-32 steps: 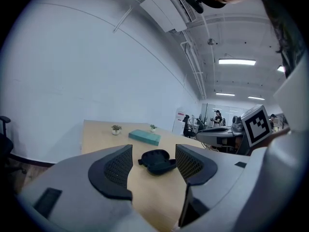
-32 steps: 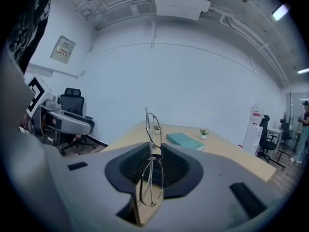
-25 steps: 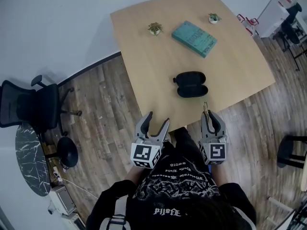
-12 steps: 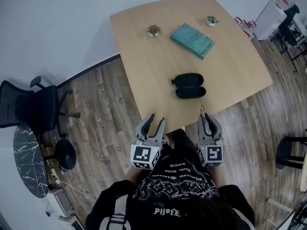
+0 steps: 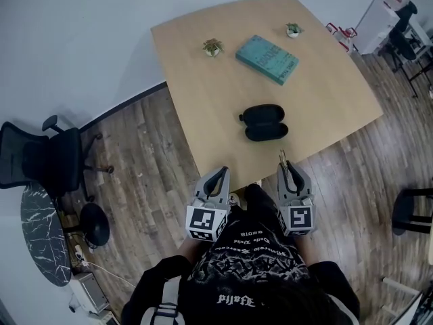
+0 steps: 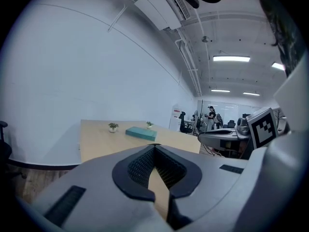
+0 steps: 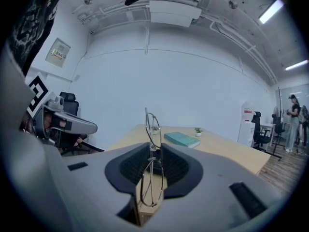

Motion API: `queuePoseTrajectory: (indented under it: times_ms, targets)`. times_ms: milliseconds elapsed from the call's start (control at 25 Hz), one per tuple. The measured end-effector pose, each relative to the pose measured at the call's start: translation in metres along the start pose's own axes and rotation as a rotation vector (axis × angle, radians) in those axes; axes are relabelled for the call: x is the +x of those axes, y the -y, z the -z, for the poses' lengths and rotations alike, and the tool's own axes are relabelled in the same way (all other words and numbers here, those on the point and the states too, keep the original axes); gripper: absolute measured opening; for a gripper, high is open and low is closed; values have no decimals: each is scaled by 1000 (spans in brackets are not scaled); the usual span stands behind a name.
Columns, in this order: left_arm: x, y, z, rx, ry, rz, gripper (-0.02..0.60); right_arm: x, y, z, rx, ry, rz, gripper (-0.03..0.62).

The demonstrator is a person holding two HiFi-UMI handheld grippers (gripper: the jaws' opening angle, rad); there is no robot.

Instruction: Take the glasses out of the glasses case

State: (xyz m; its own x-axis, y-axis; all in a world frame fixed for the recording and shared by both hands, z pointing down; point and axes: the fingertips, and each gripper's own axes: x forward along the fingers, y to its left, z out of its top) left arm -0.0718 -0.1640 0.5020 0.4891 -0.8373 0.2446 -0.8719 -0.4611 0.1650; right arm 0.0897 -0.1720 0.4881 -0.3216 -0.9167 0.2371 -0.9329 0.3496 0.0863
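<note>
Left jaws, change: a second ago my left gripper (image 5: 221, 172) stood wide open. It has now closed fully, pads together, with nothing between them. In the left gripper view only a sliver of table shows through the gap below the pads.

Right jaws, change: none. My right gripper (image 5: 287, 166) keeps its narrow grip on the glasses (image 7: 152, 151), the pads pinching the frame about its middle.

Hands, change: neither has travelled to speak of. Both are held low in front of me, just off the near edge of the table (image 5: 325, 80).

Reading for the task: the glasses are already clear of the glasses case (image 5: 265, 122). I judge the removal done, and the left jaws shutting on nothing looks like standing down rather than a new grasp.

Glasses, location: in my right jaws at the table's near edge, apart from the case and touching nothing else.

Glasses, look: thin wire frame, clear lenses, apparently folded. They are held edge-on and upright, one lens standing past the fingertips and the other hanging inside the mouth of the jaws. I expect them to be light and easily bent, so the grip should stay gentle.

Case, look: black, lid open, lying flat a little in from the near edge. Its inside is too dark to read.

Far edge: teal book (image 5: 267, 58), untouched.
</note>
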Motion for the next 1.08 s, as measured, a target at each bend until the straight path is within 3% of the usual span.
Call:
queuePoseTrajectory:
  times_ms: [1080]
  targets:
    - [7,0,5,18,-19,16,4,0,8,2,1,-5,28,77]
